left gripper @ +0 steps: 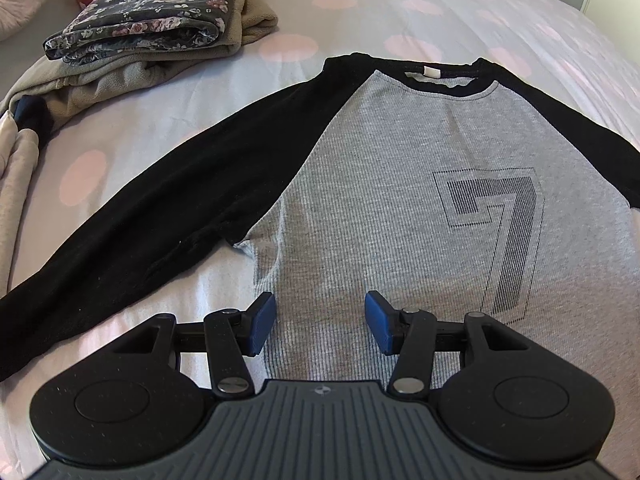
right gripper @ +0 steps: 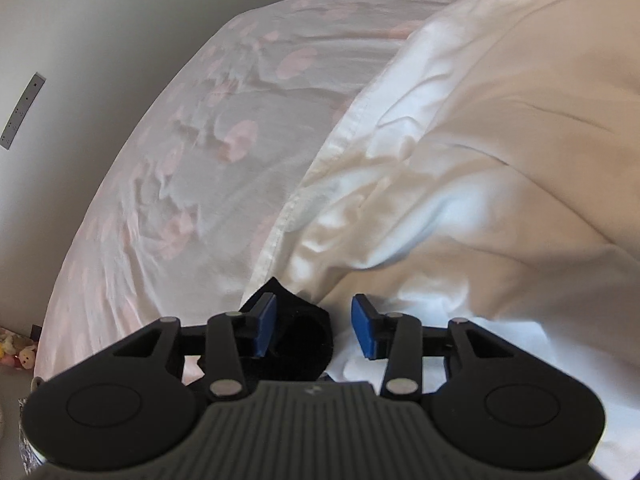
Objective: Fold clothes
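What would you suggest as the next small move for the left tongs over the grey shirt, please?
Probably lower the open left tongs onto the shirt near its lower side edge and close there: it lies flat and unfolded, black sleeve spread out, nothing between the pads.

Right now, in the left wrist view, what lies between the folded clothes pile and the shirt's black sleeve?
Only bare dotted bedsheet between the pile and the sleeve; left wrist view.

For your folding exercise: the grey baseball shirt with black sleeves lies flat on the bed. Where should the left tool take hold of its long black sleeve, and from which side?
Grip the black sleeve near its cuff end, coming from above: it lies flat, stretched outward from the shirt, leaving that end free to lift.
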Available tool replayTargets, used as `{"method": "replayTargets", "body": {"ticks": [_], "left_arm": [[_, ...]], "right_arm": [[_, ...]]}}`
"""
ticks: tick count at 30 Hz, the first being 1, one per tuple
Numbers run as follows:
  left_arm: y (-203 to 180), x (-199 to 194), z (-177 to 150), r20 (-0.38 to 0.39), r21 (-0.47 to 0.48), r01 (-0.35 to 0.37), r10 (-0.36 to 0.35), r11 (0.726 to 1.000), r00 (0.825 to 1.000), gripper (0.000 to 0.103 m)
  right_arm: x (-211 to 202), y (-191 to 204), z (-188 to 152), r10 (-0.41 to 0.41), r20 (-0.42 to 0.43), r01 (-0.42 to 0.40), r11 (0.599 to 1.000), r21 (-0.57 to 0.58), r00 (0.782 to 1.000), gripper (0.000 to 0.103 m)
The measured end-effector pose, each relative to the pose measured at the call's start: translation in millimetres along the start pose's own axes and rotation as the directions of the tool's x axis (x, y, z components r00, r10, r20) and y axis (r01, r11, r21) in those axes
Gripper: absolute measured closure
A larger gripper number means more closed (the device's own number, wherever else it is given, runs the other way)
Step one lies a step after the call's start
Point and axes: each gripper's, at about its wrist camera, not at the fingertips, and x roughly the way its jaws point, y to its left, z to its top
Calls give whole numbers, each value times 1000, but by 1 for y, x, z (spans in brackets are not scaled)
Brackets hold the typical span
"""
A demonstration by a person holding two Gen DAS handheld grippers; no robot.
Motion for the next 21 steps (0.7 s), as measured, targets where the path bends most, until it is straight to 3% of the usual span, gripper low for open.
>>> {"method": "replayTargets", "body": {"ticks": [3, 4, 5, 9, 14, 21], "left_arm": [[1, -2, -1, 4, -4, 2, -2, 1000, 1000, 55], [2, -3, 0, 7, -7, 3, -3, 1000, 1000, 55], [3, -3, 0, 11, -9, 5, -5, 1000, 1000, 55], [5, -5, 2, 17, -17, 12, -12, 1000, 1000, 55], [6, -8, 3, 15, -7, 12, -12, 1000, 1000, 55], [11, -15, 0, 16, -20, 10, -10, 1000, 1000, 55]], "right_arm": [[2, -3, -4, 27, -8, -27, 999, 42, 1000, 75], [2, -1, -4, 29, -12, -29, 999, 43, 999, 90], [0, 1, -5, 28, -13, -27, 999, 36, 1000, 95], [-22, 22, -5, 20, 24, -18, 998, -63, 1000, 97], [-64, 73, -5, 77, 65, -62, 976, -210, 995, 98], [-129, 184, -27, 214, 69, -163, 883, -440, 974, 98]]}}
